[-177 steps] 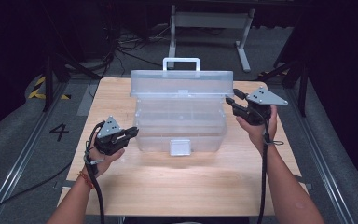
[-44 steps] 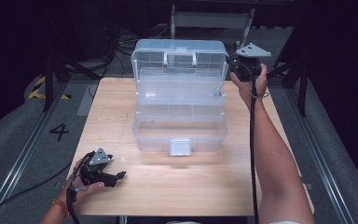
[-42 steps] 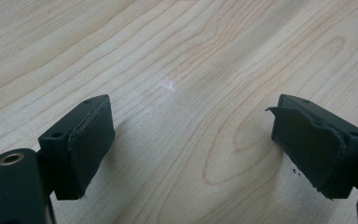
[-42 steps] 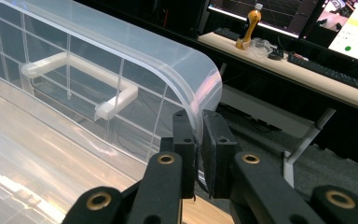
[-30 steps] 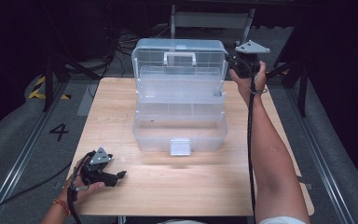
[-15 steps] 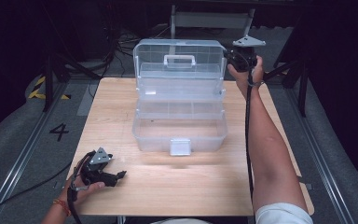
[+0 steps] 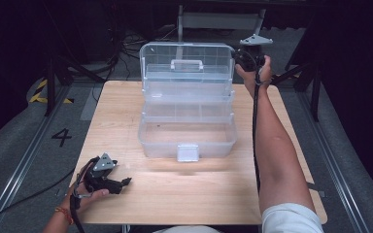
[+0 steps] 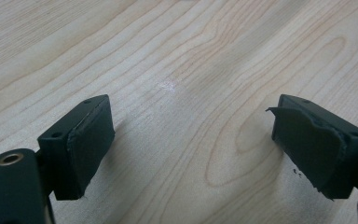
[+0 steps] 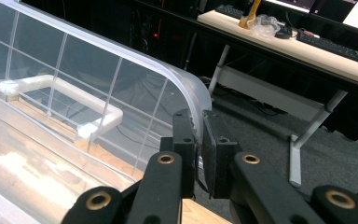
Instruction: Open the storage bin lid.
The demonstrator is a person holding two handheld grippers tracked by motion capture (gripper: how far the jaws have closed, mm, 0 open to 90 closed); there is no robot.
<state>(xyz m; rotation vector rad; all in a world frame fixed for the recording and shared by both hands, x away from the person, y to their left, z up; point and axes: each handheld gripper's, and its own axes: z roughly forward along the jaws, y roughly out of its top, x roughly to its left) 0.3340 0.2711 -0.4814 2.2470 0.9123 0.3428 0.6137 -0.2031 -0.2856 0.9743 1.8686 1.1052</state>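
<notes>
A clear plastic toolbox (image 7: 187, 131) stands in the middle of the wooden table (image 7: 199, 194). Its lid (image 7: 187, 60) with a white handle (image 7: 187, 63) is swung up and stands nearly upright at the back. My right gripper (image 7: 240, 56) is shut on the lid's right edge; in the right gripper view the pads (image 9: 199, 140) pinch the lid's curved corner (image 9: 186, 93). The tiered trays below lie uncovered. My left gripper (image 7: 121, 183) rests near the table's front left corner, its jaws wide open over bare wood (image 8: 177, 56) with nothing between the fingers (image 8: 86, 140).
A white latch (image 7: 188, 152) hangs on the box's front wall. Behind the table stand a metal frame (image 7: 218, 19) and a long desk (image 9: 307, 42) with keyboards. Floor rails and a painted "4" (image 7: 61, 137) lie to the left.
The right gripper has carried the lid's edge farther back, and the lid has tilted more upright. The left gripper has stayed where it was.
</notes>
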